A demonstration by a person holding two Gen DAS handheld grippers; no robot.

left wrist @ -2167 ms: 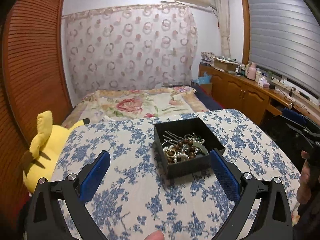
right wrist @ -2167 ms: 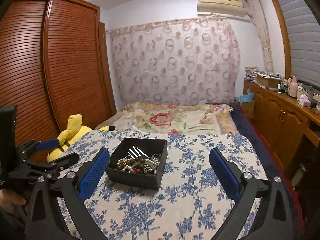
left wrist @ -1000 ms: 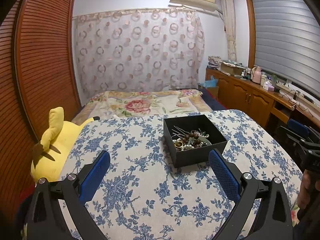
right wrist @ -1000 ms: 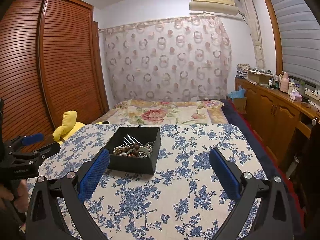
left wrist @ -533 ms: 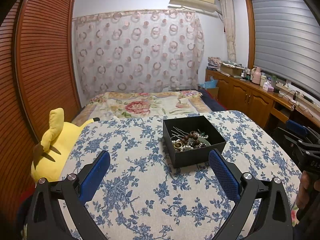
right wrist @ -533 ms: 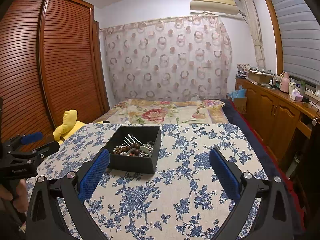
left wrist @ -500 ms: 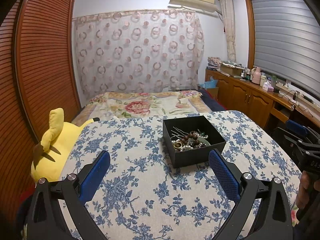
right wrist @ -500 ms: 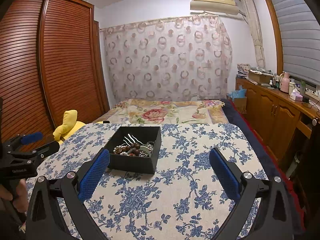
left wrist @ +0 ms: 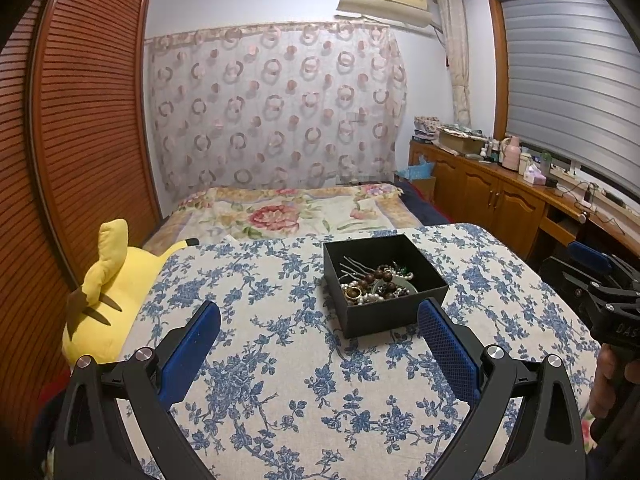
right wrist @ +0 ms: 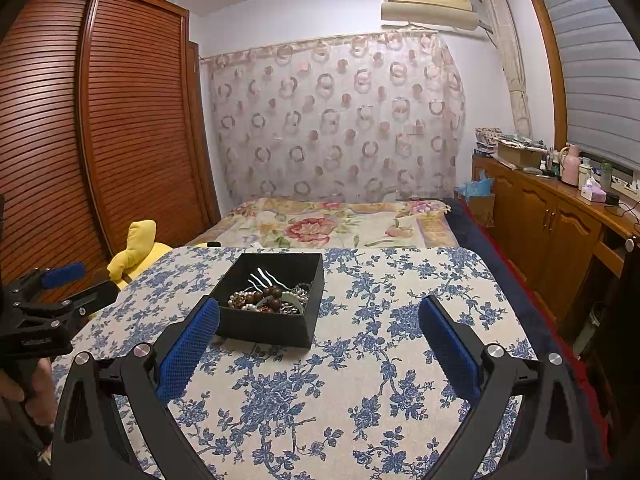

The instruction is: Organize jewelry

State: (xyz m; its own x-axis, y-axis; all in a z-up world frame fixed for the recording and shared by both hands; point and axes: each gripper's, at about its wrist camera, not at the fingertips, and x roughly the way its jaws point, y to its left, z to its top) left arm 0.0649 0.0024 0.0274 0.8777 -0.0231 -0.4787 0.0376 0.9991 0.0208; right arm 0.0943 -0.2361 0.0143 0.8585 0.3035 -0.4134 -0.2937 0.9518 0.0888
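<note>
Since the earlier frames both grippers had drawn back slightly from the open black square box (left wrist: 384, 284). Tangled bead-and-pearl jewelry (right wrist: 272, 300) lay inside it on the blue-floral tablecloth (left wrist: 280, 380). The left gripper (left wrist: 320, 344) and right gripper (right wrist: 320, 344) gaped wide, holding nothing. Whether sorting lay ahead or was finished could not be told.

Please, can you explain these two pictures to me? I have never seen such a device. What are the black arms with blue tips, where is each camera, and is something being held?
No robot is here. A person holds a hand tool in each hand, each with two black fingers and blue pads, and a camera on each tool looks forward along them. The left tool's picture shows the left gripper; the right tool's picture shows the right gripper. Each tool also appears at the edge of the other's picture. Both grippers are open and hold nothing. In front is a table under a blue flowered cloth. On it stands an open black box with a mixed heap of jewelry: beads, pearls, a ring, hairpins. A yellow plush toy sits beside the table, a bed behind.
</note>
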